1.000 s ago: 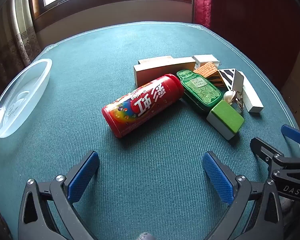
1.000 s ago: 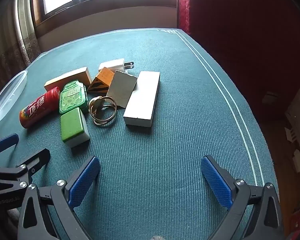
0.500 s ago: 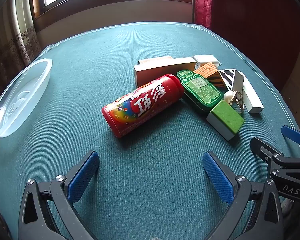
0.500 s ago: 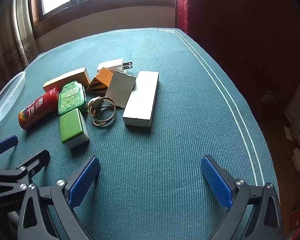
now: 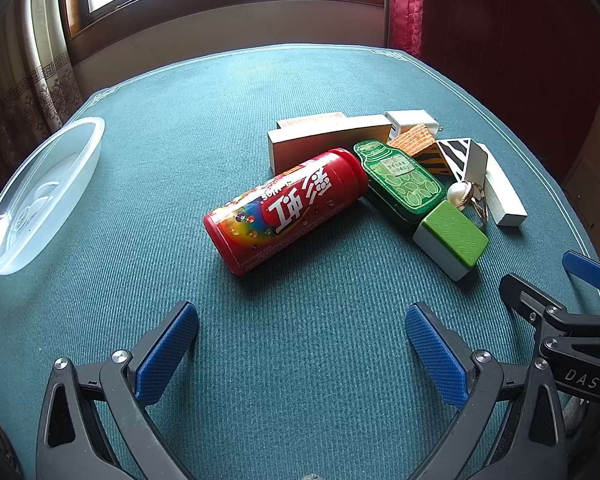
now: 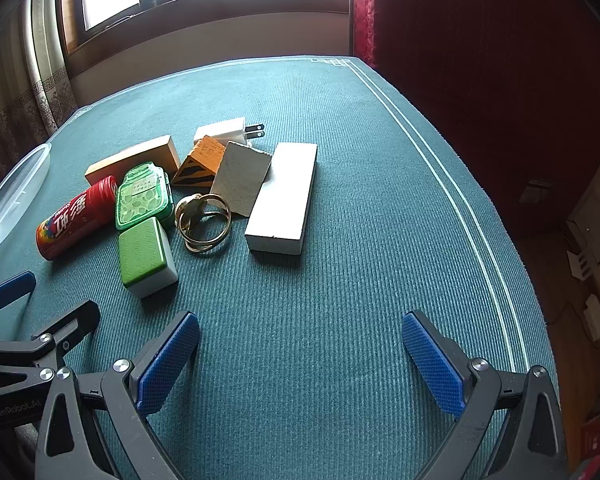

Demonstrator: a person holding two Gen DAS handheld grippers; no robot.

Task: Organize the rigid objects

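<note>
A pile of rigid objects lies mid-table: a red can (image 5: 286,210) (image 6: 76,216) on its side, a green bottle-shaped tin (image 5: 400,180) (image 6: 142,194), a green-topped block (image 5: 450,238) (image 6: 146,256), a wooden block (image 5: 328,138) (image 6: 134,158), an orange wedge (image 5: 416,144) (image 6: 204,158), a white charger (image 5: 410,120) (image 6: 228,130), a gold ring (image 6: 202,220) and a long white box (image 6: 284,196). My left gripper (image 5: 302,348) is open, short of the can. My right gripper (image 6: 300,354) is open over bare cloth, right of the pile.
A clear plastic tub (image 5: 40,192) (image 6: 16,194) sits at the table's left edge. The teal tablecloth (image 5: 228,100) stretches beyond the pile. A red curtain (image 6: 480,60) hangs past the right edge, with floor clutter below. A window wall stands behind.
Both views have barely shifted; the right gripper drifted slightly and the pile sits a touch lower-left in its view. Nothing was grasped or moved.
</note>
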